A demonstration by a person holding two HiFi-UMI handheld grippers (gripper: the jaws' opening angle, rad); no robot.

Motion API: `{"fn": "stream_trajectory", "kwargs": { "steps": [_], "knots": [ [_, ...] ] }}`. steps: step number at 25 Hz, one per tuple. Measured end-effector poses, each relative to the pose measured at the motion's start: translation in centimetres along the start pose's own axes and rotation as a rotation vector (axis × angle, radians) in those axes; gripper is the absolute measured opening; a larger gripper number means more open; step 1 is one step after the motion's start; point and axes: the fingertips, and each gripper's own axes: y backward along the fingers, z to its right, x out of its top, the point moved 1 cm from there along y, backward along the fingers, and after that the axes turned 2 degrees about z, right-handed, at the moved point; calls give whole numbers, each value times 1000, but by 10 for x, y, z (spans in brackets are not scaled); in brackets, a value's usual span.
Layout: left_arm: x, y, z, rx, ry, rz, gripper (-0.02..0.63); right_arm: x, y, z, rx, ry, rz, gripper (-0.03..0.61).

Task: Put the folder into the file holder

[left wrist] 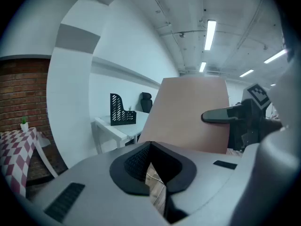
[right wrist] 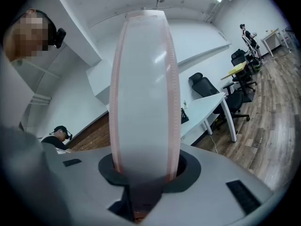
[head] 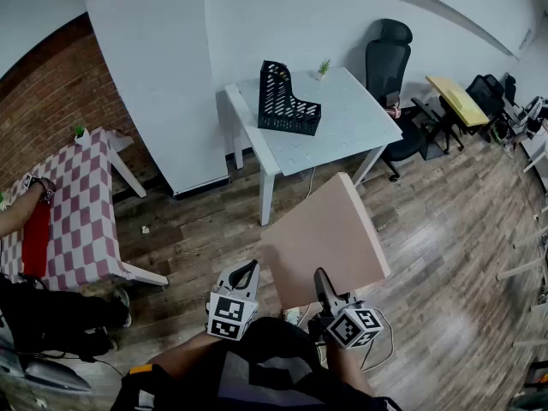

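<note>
Pink card folder (head: 330, 234) sits lower centre of the head view, pinched at its bottom edge by the right gripper (head: 323, 285). Jaws are clamped tight on it, and the folder stands up, tilted away. Left gripper (head: 244, 274) is just beside it, lower centre-left: jaws together, nothing between them, not touching the folder. Beyond that is wood floor, then the white table (head: 360, 122) upper centre, with the black file holder (head: 287, 101) on its left part. Folder and holder are well apart.

Step, as I read it: carry phase. Folder is picked, not yet delivered. Next move needs a walk up to the table, then lining the folder's edge up with a slot in the holder and lowering it in. Left gripper is free to steady the holder if it slides.

View differences:
- **Right gripper view:** shows the folder edge-on, filling the middle. It confirms the pinch but blocks most of the table.
- **Left gripper view:** shows the folder's flat face with the right gripper's black jaw across it, plus the holder centre-left.
- **Head view:** the only one that shows the floor gap to cover.
</note>
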Motion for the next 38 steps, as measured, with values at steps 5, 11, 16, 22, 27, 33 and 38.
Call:
{"fn": "stream_trajectory", "kwargs": {
  "steps": [5,11,16,22,27,33,38],
  "knots": [
    [0,-3,-1,3,4,8,6,2,-2,2,2,4,1,133],
    [1,-6,-1,3,9,15,6,4,-4,4,-2,5,1,133],
    [-1,-10,2,7,16,1,6,5,-2,9,-3,-25,7,133],
    [3,-19,8,6,11,-1,6,12,-2,21,2,-61,23,133],
    [13,-36,23,13,-8,6,6,23,1,43,11,-79,33,133],
    [26,-63,48,15,-35,3,6,44,6,76,27,-82,47,135],
    [32,-86,67,27,-24,11,6,64,10,107,32,-76,51,135]
  ]
}}
